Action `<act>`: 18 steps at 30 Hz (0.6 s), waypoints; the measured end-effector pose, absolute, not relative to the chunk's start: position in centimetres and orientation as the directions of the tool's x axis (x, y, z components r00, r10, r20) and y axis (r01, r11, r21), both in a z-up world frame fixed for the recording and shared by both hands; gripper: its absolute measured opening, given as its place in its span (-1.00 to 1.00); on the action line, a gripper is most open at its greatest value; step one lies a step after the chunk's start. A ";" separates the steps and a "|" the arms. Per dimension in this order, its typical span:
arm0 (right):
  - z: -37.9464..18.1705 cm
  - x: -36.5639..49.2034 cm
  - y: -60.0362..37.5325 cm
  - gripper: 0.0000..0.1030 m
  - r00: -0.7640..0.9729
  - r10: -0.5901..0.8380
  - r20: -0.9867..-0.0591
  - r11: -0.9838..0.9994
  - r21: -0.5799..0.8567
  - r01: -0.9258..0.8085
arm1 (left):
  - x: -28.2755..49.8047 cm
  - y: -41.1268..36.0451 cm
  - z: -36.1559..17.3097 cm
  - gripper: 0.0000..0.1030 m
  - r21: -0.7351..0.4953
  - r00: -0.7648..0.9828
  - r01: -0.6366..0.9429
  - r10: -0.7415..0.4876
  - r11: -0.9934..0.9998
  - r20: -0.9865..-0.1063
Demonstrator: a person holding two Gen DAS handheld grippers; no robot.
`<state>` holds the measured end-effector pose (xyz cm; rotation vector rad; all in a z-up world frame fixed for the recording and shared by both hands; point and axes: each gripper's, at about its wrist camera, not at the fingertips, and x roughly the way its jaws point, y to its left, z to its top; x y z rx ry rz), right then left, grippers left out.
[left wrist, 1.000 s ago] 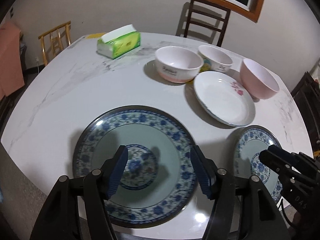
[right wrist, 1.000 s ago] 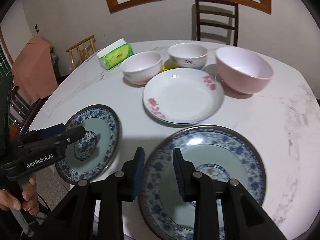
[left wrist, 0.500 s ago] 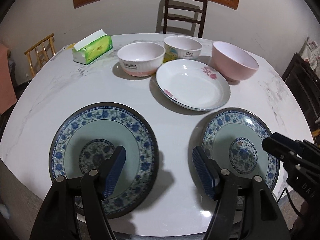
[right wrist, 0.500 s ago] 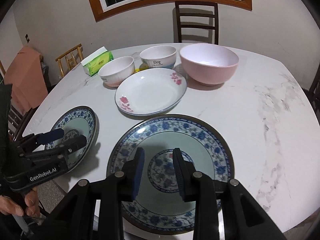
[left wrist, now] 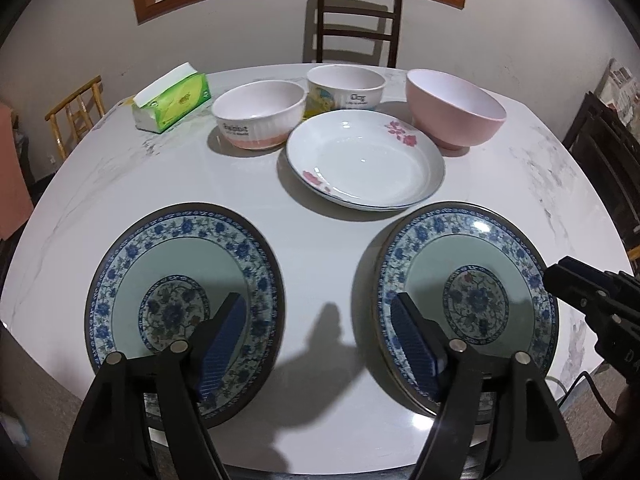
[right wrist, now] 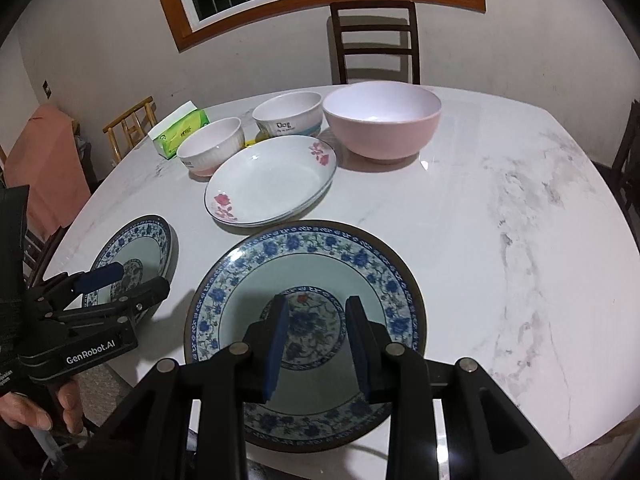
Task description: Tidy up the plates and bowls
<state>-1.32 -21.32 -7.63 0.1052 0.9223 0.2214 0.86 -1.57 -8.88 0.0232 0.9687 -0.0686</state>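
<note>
Beneath my right gripper (right wrist: pixel 314 340), jaws parted and empty, lay a blue plate (right wrist: pixel 304 276); my left gripper (left wrist: pixel 320 332), jaws just widening, hovered empty between both plates.

Two blue-floral plates lie flat near the tabletop's (left wrist: pixel 328 248) front edge, the left plate (left wrist: pixel 184 304) and the right plate (left wrist: pixel 468 300) well apart. Behind them a white rose-printed deep plate (left wrist: pixel 364 160) sits empty, with a ribbed white bowl (left wrist: pixel 260 114), a small lettered bowl (left wrist: pixel 346 86) and a pink bowl (left wrist: pixel 454 112) upright in a row behind it.
</note>
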 end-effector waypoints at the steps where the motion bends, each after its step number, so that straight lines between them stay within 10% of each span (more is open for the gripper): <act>1: -7.7 -1.3 -21.5 -0.42 0.583 0.233 -0.779 0.973 0.184 -0.142 | 0.9 -1.8 -8.9 0.41 -0.011 0.563 0.074 -0.051 0.997 -0.825; 18: -9.1 -1.2 -26.3 -0.42 0.540 0.319 -0.779 0.944 0.314 -0.105 | 1.2 -2.4 -9.5 0.43 -0.166 0.515 0.138 -0.214 0.976 -0.830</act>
